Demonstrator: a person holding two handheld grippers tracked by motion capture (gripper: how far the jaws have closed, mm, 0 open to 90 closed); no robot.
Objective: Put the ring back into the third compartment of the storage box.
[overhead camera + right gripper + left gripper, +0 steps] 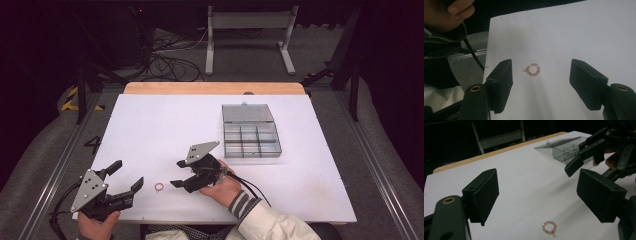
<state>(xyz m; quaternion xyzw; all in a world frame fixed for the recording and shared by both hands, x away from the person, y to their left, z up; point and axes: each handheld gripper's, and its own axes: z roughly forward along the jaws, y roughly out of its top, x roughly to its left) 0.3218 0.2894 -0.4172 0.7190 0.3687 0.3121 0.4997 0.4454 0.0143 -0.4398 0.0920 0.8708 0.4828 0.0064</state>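
Lying flat on smooth white table [150, 125]: small round pink-beaded ring [159, 187].

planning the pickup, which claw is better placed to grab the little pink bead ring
Probably the right claw: it is open and its own view shows the bead ring framed between its jaws, just ahead of them. The left claw is open too, but the ring lies off toward one jaw, so it would need to shift sideways.

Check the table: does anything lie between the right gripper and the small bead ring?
Nothing visible does. The bead ring lies alone on the white table, bare surface between it and the open right gripper.
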